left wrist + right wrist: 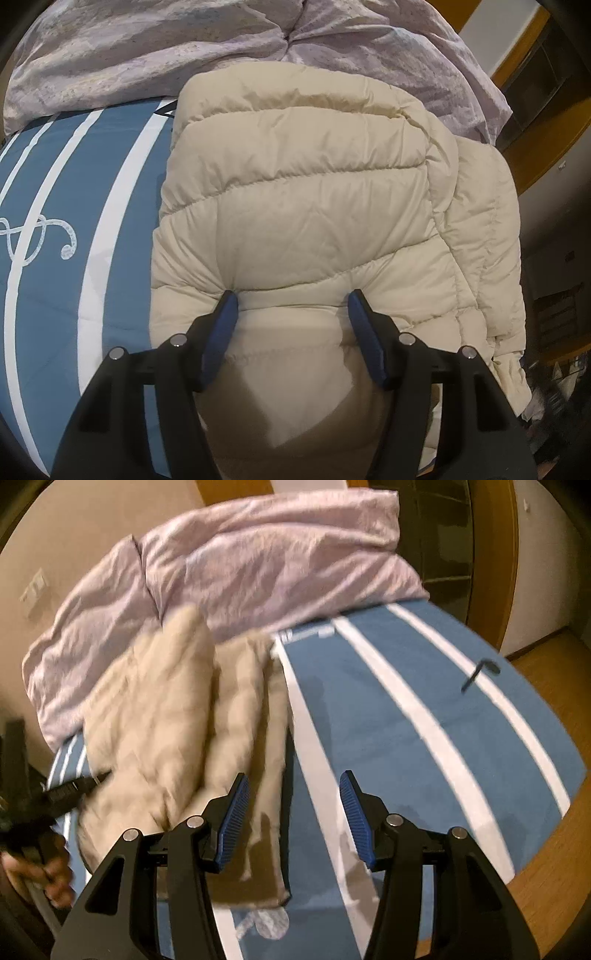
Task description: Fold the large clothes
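A cream quilted puffer jacket [314, 192] lies folded on a blue bed cover with white stripes [55, 184]. My left gripper [293, 295] is open and its blue fingertips press down on the jacket's near part. In the right wrist view the jacket [166, 720] lies blurred at the left on the cover [424, 720]. My right gripper [293, 779] is open and empty above the jacket's right edge and the cover. The left gripper's black body [70, 786] touches the jacket's left side there, held by a hand [44, 875].
A crumpled lilac duvet [184, 48] is heaped at the far side of the bed, also in the right wrist view [240, 561]. A small dark hex key [480, 674] lies on the cover at the right. Wooden floor [554, 830] runs beyond the bed's right edge.
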The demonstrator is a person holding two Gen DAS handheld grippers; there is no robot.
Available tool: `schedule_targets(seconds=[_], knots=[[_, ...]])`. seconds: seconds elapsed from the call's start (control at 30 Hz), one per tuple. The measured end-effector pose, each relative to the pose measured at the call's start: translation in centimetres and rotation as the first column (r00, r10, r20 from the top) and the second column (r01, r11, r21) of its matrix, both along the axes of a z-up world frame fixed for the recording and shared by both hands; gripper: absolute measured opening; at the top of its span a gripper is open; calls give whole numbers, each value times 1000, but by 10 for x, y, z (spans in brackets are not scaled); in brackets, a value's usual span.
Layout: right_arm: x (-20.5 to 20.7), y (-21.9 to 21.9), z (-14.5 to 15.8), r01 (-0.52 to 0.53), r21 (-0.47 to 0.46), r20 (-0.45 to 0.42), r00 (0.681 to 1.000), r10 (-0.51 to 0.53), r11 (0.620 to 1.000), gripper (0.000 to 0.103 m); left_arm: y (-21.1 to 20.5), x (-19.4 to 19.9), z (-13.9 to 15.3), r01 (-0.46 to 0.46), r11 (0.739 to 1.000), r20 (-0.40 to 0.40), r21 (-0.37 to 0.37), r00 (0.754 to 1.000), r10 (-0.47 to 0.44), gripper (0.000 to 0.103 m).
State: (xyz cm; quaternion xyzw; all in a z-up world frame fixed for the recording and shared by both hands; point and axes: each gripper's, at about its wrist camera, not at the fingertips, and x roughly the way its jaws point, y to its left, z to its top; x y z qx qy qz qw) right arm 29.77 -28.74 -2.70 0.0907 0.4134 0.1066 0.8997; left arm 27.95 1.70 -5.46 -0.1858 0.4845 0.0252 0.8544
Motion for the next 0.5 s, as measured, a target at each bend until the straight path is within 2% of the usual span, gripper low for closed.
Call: schedule_targets(seconds=[0.13, 0.27, 0.4, 0.5], knots=[[7, 9, 24, -42, 34, 50, 998, 41, 999, 53, -6, 1, -3, 9, 1000, 2, 11, 1000, -9, 62], [9, 36, 37, -152, 69, 68, 987, 147, 986, 53, -9, 1, -4, 17, 1000, 4, 22, 1000, -17, 62], [6, 69, 31, -266, 42, 58, 963, 264, 963, 52, -15, -1, -4, 32, 999, 10, 39, 999, -33, 62], [7, 82, 13, -294, 9, 10, 956, 294, 956, 51, -15, -2, -3, 38, 998, 11, 43, 999, -38, 62]])
